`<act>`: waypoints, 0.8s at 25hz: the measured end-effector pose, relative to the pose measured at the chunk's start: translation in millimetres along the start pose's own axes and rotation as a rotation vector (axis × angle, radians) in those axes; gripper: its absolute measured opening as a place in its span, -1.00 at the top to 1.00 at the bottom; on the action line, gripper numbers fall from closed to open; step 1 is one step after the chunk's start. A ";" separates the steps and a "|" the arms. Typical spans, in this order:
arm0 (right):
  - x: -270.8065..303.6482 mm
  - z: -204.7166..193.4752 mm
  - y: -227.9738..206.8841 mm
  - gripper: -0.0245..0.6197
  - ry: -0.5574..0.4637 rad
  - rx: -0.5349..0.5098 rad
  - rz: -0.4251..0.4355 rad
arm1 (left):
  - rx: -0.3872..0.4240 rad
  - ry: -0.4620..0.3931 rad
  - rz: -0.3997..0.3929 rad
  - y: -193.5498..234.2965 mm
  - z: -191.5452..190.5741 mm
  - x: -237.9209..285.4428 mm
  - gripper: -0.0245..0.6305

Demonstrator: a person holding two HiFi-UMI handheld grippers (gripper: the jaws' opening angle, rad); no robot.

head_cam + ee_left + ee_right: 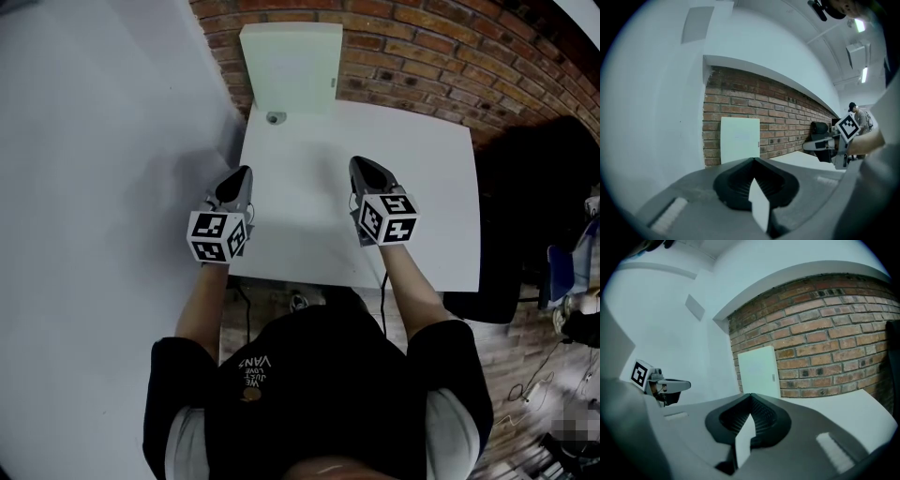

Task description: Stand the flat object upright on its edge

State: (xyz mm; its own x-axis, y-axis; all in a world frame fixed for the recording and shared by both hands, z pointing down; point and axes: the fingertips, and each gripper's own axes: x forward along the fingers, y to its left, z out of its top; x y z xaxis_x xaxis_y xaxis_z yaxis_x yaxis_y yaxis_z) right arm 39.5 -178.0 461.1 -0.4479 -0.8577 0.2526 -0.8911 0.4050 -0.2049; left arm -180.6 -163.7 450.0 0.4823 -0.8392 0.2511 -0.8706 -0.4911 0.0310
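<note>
panel point(291, 67) upright, perhaps leaning on brick wall point(422, 56)

Head view looks steeply down; both gripper views, low, face the same white panel point(740, 139).

A bare, studio-like workroom, seemingly a recording or test space: a plain white square table point(431, 216) stands against an exposed red brick wall point(422, 56) beside a blank white painted wall point(94, 141). Loose cables point(536, 381) trail over the brick-patterned floor point(511, 342), and long strip lights point(865, 74) run along the white ceiling point(787, 37).
</note>
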 end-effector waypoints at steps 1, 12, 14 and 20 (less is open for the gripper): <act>-2.9 -1.7 2.3 0.92 -0.004 -0.002 0.003 | -0.003 -0.001 0.002 -1.8 -1.5 -3.2 0.93; -35.2 -26.2 21.5 0.92 -0.013 0.015 -0.002 | -0.061 -0.010 0.005 -20.1 -22.0 -40.7 0.93; -40.0 -31.9 25.2 0.92 -0.013 0.019 -0.003 | -0.063 -0.003 0.001 -23.6 -28.3 -46.0 0.93; -56.8 -46.6 31.0 0.92 -0.017 0.049 -0.018 | -0.084 0.001 -0.003 -35.2 -41.8 -61.0 0.93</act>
State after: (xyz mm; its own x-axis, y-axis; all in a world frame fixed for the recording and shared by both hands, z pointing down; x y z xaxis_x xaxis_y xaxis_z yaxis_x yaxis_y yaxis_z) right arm 33.9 -101.9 484.4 -0.4299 -0.8702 0.2406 -0.8942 0.3735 -0.2469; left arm -183.4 -85.5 474.1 0.4853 -0.8373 0.2521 -0.8740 -0.4727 0.1126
